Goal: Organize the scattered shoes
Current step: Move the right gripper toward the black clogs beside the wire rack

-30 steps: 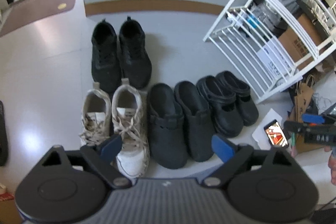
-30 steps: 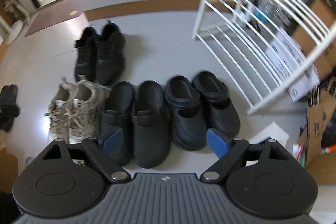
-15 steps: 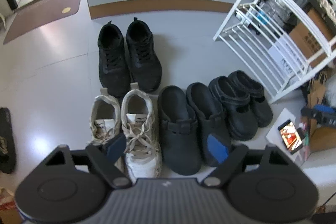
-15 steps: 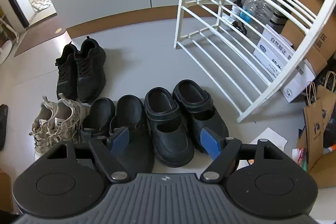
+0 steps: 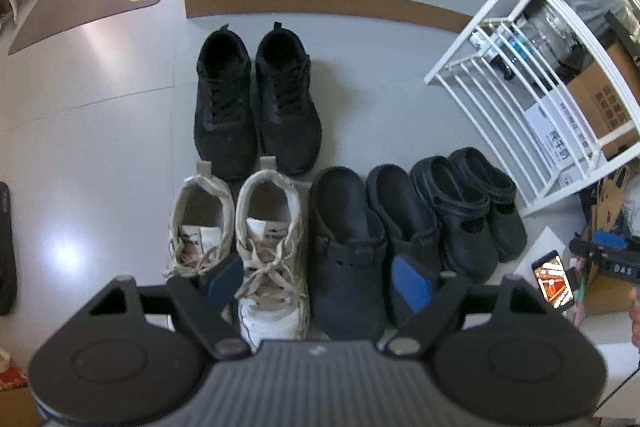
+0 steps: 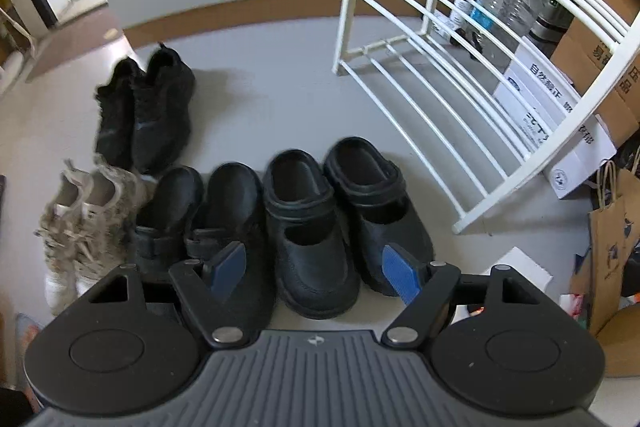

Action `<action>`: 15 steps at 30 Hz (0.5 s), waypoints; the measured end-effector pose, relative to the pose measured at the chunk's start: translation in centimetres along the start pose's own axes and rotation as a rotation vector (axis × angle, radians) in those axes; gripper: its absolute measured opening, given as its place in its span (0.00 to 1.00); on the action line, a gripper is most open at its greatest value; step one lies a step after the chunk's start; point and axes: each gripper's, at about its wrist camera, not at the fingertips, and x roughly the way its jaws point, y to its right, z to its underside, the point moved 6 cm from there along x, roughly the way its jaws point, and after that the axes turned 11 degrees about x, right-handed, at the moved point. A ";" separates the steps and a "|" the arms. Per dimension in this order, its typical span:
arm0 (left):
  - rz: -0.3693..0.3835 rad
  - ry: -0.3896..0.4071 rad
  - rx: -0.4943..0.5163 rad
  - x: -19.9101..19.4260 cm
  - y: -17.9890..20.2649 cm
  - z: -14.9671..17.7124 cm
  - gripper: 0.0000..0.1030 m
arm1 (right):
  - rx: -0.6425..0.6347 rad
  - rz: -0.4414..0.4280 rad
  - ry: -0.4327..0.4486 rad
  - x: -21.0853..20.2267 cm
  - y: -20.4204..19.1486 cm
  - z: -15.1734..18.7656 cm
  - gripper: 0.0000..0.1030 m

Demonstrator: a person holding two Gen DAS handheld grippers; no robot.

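Grey floor point(image 5: 100, 115) carries four shoe pairs point(image 5: 348, 239) heel-away, long axes along my view, beneath both spread, empty hand-held grippers point(image 5: 320, 281) point(image 6: 314, 273).

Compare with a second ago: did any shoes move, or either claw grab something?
No shoe moved. Only the views shifted: the left claw and right claw stay open and empty over the row. Black lace-up sneakers, worn white sneakers, black strap clogs and black slingback clogs remain paired; the white wire rack remains bare.

Sneakers point(image 5: 236, 239) left of clogs point(image 5: 400, 227); trainers point(image 5: 256, 103) behind; rack point(image 6: 460, 87) right.
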 end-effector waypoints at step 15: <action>0.011 0.022 0.007 0.6 -0.6 -0.1 0.81 | -0.004 0.013 -0.005 4.5 1.3 -1.3 0.77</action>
